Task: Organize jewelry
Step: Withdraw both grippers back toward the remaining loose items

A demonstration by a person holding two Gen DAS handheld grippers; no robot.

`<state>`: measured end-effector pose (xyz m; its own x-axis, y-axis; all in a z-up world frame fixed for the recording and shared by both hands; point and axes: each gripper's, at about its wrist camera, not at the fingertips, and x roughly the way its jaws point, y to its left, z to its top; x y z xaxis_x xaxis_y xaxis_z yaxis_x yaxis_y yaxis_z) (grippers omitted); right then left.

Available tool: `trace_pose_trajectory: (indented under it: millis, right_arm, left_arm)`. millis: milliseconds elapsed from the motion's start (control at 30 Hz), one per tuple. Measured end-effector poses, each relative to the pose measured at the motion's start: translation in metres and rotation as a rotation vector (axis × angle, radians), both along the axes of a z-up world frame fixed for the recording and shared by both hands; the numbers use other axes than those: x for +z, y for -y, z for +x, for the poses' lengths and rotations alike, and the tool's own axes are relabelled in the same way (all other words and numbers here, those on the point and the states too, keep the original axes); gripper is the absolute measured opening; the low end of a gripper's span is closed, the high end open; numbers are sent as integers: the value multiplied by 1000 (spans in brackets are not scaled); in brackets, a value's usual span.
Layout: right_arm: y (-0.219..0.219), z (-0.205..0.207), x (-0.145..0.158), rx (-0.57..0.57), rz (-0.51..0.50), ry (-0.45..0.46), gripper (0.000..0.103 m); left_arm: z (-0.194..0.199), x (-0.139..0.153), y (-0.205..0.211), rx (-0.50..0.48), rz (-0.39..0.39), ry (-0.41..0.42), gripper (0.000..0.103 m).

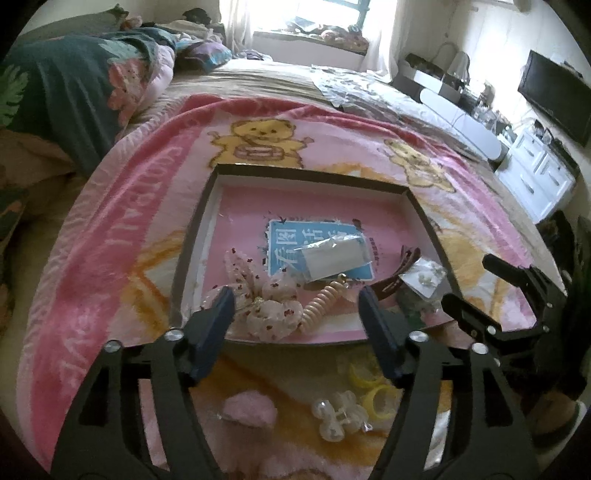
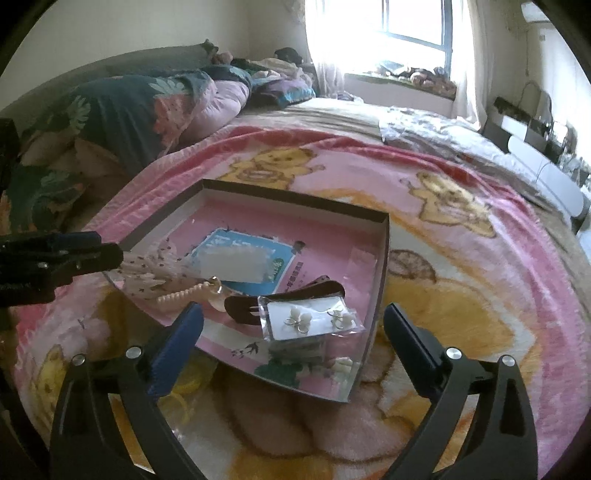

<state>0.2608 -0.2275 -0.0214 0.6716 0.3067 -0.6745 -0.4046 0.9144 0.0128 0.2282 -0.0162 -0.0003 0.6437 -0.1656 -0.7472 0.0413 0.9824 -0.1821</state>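
Note:
A shallow pink-lined box (image 1: 218,206) (image 2: 382,258) lies on the pink bear blanket. In it lie a white floral scrunchie (image 1: 266,295) (image 2: 147,273), a beige spiral hair tie (image 1: 321,301) (image 2: 181,295), a clear packet (image 1: 334,258) (image 2: 232,264), a brown hair claw (image 2: 295,291) and a bagged pair of white earrings (image 2: 310,319) (image 1: 424,278). My left gripper (image 1: 295,299) is open and empty over the box's near edge. My right gripper (image 2: 293,325) is open and empty above the earrings bag. On the blanket in front lie yellow rings (image 1: 373,391) (image 2: 184,384), a pearl clip (image 1: 338,413) and a pink pompom (image 1: 251,410).
A folded floral quilt (image 1: 74,92) lies at the left of the bed. A white dresser (image 1: 535,173) and a dark screen (image 1: 557,96) stand at the right. A window (image 2: 406,33) is at the far end.

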Motion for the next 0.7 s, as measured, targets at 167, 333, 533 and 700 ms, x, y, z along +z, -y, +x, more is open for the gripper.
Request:
trace_pose_trajectory:
  millis: [167, 333, 533, 700]
  right_arm:
    - [16, -17, 11, -46, 108, -15, 99]
    - [22, -34, 28, -82, 122, 23, 99]
    - [22, -56, 46, -104, 98, 72, 99]
    - [27, -76, 62, -117, 118, 102, 99]
  left_arm:
    - [-14, 12, -6, 27, -23, 32, 85]
    - [-27, 21, -9, 36, -20, 51, 90]
    - [-47, 35, -14, 30, -15, 85, 90]
    - [-61, 48, -18, 24, -18, 116, 90]
